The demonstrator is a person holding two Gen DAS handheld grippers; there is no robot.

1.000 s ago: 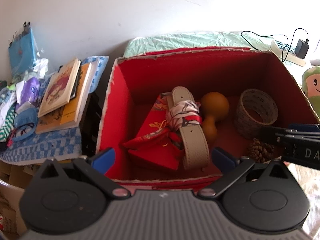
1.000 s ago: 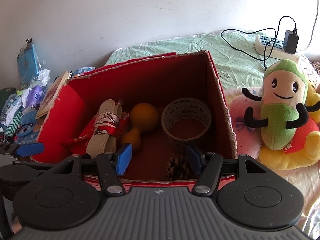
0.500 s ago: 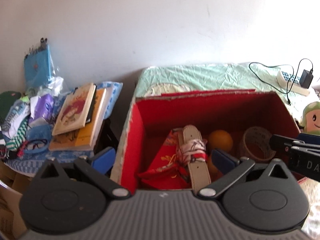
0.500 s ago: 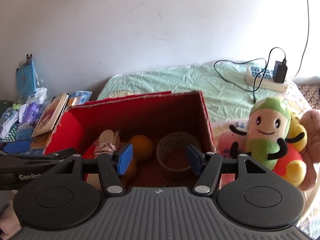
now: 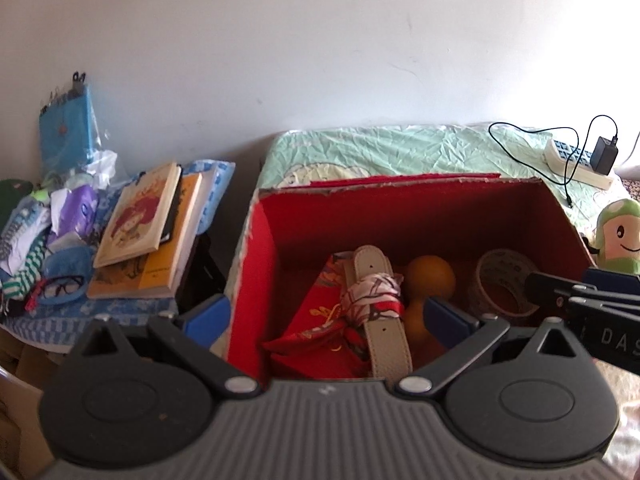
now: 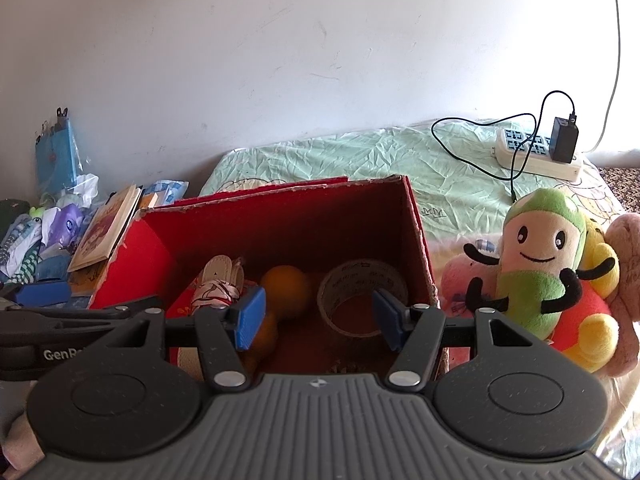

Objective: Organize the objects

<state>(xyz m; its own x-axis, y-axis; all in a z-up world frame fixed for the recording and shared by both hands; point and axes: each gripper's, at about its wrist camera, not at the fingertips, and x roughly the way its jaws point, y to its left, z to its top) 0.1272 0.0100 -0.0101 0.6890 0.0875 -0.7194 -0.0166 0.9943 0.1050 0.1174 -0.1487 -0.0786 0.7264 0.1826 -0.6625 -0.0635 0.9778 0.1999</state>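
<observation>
A red cardboard box (image 5: 256, 280) (image 6: 416, 240) stands open on the bed. Inside lie a beige strap (image 5: 386, 336) with a patterned cloth knotted round it, a red pouch (image 5: 320, 320), an orange gourd (image 5: 434, 280) (image 6: 286, 292) and a roll of tape (image 5: 504, 280) (image 6: 360, 284). My left gripper (image 5: 328, 314) is open and empty above the box's near left edge. My right gripper (image 6: 318, 318) is open and empty above the box's near side.
Books (image 5: 140, 224) and a heap of small items (image 5: 48, 232) lie on a blue checked cloth to the left. Plush toys (image 6: 540, 264) sit right of the box. A power strip with charger (image 6: 540, 152) lies on the green sheet behind.
Both grippers have pulled back and up from the box. The box looks smaller and more of the wall and bed shows. Nothing was picked up.
</observation>
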